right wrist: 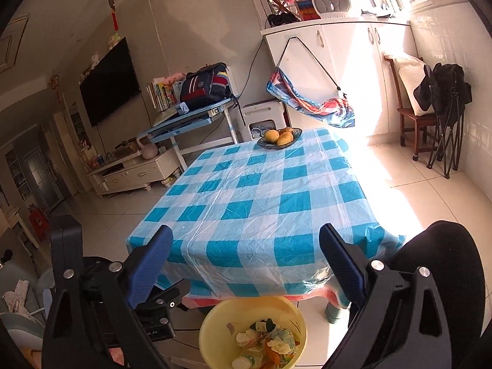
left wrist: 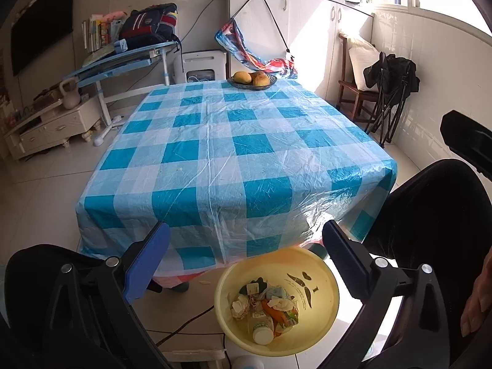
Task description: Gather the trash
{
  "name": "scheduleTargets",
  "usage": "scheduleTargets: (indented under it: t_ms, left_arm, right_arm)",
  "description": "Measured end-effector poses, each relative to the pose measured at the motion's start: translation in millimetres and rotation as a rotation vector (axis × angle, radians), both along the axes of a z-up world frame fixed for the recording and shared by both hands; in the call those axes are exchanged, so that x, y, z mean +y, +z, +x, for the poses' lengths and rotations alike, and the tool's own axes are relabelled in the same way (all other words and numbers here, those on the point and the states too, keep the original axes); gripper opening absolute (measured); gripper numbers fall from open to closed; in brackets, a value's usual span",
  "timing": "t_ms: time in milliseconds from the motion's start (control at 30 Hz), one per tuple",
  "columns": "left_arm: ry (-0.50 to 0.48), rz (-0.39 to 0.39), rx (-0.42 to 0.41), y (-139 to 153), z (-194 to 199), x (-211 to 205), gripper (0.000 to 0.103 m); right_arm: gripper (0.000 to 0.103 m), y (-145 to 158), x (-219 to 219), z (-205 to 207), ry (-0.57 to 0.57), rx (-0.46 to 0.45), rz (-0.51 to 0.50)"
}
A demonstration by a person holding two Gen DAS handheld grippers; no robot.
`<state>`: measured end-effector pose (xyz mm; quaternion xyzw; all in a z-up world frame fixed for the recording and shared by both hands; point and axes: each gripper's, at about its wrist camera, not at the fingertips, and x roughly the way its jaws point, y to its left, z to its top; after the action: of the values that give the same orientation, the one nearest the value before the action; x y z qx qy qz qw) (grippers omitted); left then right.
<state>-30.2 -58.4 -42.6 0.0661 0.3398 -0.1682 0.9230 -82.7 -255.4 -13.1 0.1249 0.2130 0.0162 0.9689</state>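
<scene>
A yellow basin (left wrist: 319, 326) (right wrist: 215, 323) stands on the floor at the table's near edge. It holds trash (left wrist: 266, 309) (right wrist: 264, 344): crumpled paper, wrappers, orange peel and a small white bottle. My left gripper (left wrist: 246, 246) hovers above the basin, wide open, nothing between its blue pads. My right gripper (right wrist: 246, 249) is also wide open and holds nothing, a little higher over the basin's far rim. The table (left wrist: 233, 141) (right wrist: 261, 209) has a blue and white checked cloth under clear plastic.
A dark plate of fruit (left wrist: 252, 79) (right wrist: 279, 137) sits at the table's far edge. A person's black-trousered leg (left wrist: 430, 215) (right wrist: 442, 252) is at the right. A wooden chair (left wrist: 353, 92), a folded black chair (right wrist: 446, 117), a blue desk (right wrist: 190, 117) and white cabinets (right wrist: 338, 61) ring the room.
</scene>
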Motion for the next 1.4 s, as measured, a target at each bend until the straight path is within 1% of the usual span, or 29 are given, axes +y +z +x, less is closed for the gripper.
scheduleTargets:
  t_ms: [67,267,333,467,900,1400]
  left_arm:
    - [0.036,0.004,-0.023,6.0,1.3,3.5,0.096]
    - [0.136,0.012,-0.086,20.8,3.1,18.5,0.096]
    - [0.156,0.010,-0.105,26.0,3.5,23.1,0.096]
    - [0.181,-0.020,-0.130,31.9,2.7,33.7,0.096]
    - [0.206,-0.035,-0.158,32.2,0.3,43.4,0.096]
    - [0.218,-0.005,-0.163,28.3,4.1,42.0,0.096]
  right_arm:
    - [0.095,-3.1,1.8,4.2,-0.013,0.013,-0.029]
    - [0.095,-9.9,2.7,9.8,-0.039,0.038,-0.069]
    - [0.095,-10.8,5.1,9.1,-0.046,0.042,-0.083]
    - [0.095,-12.0,12.4,10.1,-0.055,0.049,-0.124]
    - [0.095,-18.9,20.2,18.7,-0.067,0.094,-0.170]
    - [0.095,-20.2,22.5,20.7,-0.066,0.102,-0.185]
